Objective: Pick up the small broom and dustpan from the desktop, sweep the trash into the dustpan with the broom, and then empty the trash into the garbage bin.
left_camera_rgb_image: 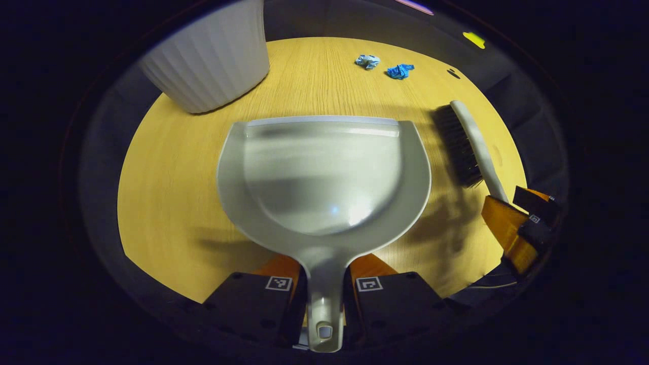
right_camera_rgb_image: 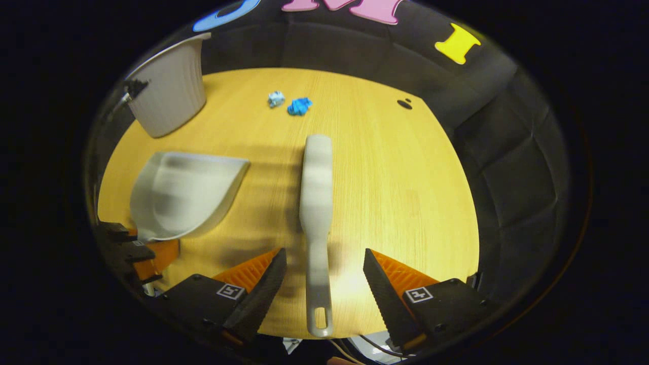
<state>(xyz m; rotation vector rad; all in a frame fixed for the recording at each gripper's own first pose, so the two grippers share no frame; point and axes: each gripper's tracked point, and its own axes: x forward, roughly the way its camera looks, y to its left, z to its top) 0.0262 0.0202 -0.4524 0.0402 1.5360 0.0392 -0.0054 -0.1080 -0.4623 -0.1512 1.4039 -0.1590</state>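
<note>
Left hand-held gripper [left_camera_rgb_image: 324, 291], at the bottom of the left gripper view, is clenched on the handle of the one dustpan [left_camera_rgb_image: 324, 172], both fingers pressed against it. That pan lies over a round, pale-wood bench [left_camera_rgb_image: 167, 203] ringed by dark quilted booth wall. Beyond the dustpan's left corner stands one white ribbed garbage bin [left_camera_rgb_image: 213, 56], its top cut off. Two crumpled blue scraps [left_camera_rgb_image: 385, 67] lie beyond the pan's right corner. Right of the dustpan is one broom [left_camera_rgb_image: 469, 144], dark bristles facing the pan, with the other gripper at its handle end, partly cut off.

Right hand-held gripper [right_camera_rgb_image: 324, 284], in the right gripper view, is spread wide either side of the broom [right_camera_rgb_image: 317, 203] handle, touching neither side. Left of the broom is the dustpan [right_camera_rgb_image: 185, 195], blurred; beyond it are the bin [right_camera_rgb_image: 170, 99] and both scraps [right_camera_rgb_image: 290, 103]. One small dark mark on the bench [right_camera_rgb_image: 405, 203] is too small to identify.
</note>
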